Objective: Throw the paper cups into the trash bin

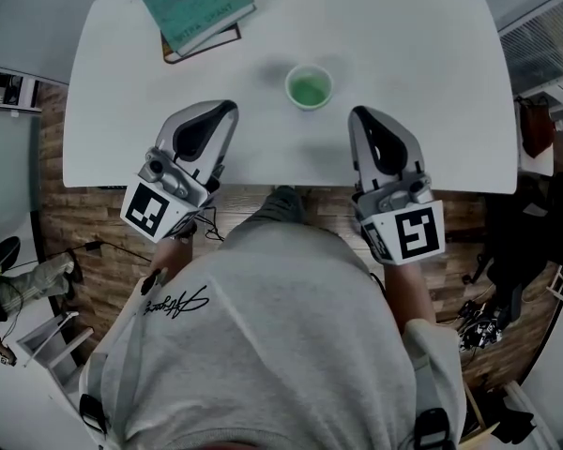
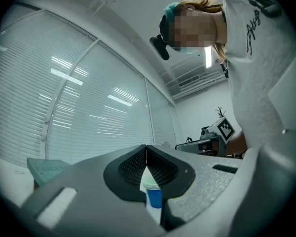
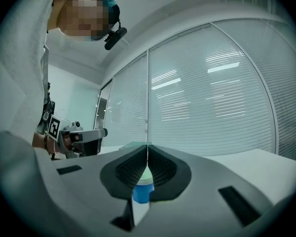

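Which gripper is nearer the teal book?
Left. The teal book lies ahead of the left gripper; the right gripper is off to the side, beyond the paper cup.

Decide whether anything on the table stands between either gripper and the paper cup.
Nothing visible does. Only bare table separates the left gripper and the right gripper from the paper cup; the books lie aside at the far left. No trash bin is in view.

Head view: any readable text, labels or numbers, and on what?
Teal rectangular book: cover lettering, too blurred to read.
Grey shirt: black cursive print, not legible.
Black-and-white marker cubes: coded squares, no words.
Nothing else carries text.
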Demonstrator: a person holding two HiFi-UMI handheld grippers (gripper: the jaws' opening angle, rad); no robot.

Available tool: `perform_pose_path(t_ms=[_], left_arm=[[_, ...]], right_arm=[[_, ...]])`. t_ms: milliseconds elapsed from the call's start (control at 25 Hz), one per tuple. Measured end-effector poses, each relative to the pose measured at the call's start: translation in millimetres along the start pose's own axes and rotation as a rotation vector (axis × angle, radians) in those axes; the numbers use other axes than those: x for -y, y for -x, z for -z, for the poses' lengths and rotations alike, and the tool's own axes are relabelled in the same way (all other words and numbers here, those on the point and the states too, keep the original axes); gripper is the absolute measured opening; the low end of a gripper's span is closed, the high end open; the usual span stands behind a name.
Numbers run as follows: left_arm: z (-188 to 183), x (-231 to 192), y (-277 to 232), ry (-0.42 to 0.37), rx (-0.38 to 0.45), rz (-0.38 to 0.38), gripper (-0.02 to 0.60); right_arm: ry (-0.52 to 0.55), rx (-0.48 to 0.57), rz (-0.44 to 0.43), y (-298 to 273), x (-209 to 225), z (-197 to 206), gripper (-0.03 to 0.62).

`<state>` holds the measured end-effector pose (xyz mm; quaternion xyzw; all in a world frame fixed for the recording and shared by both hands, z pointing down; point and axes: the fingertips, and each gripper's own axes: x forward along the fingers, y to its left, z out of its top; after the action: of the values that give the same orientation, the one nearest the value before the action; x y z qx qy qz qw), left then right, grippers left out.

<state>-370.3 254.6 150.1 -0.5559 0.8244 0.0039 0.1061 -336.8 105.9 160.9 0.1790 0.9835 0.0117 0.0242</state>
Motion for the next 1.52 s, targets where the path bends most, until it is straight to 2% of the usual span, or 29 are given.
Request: perform_pose_path(t_ms=[320,800,1040,1280,1320,1400,1520], left_arm=[[9.5,-36.2,-6.6,0.035,0.007,0.018,0.006],[27.0,-42.0,-19.5,0.041,-0.027,0.069,0.006],[25.5,-31.6,-23.1,0.027,-0.041,0.032,0.006],[20.8,-31.0,-9.8,-0.001,-0.050,-0.078,0.006],[20.8,-30.8,-7.4,0.001,-0.048,-0.095,0.006],[23.5,-25.5,-6.6,0.003,-0.053,-0.116,0.006],[29.6,-15.6,-9.9,-0.006,-0.069,-0.140,0.005]], right_arm=[[0.018,0.009,0.044,-26.2,16.3,-0.6,0.011],[0.007,0.024,0.046,-22.9,31.3,3.2,0.011],[0.008,0.015,-0.071,-17.8,33.9,6.4,0.012],[0.000,-0.025,-0.208,-15.2,24.7,18.8,0.015],[-0.004,-0.042,-0.228,-15.2,22.1,22.4,0.022],[-0.011,-0.084,-0.270,-13.4,19.0,31.3,0.082],[-0.004,-0.128,-0.323,-9.7,19.1,45.0,0.119]])
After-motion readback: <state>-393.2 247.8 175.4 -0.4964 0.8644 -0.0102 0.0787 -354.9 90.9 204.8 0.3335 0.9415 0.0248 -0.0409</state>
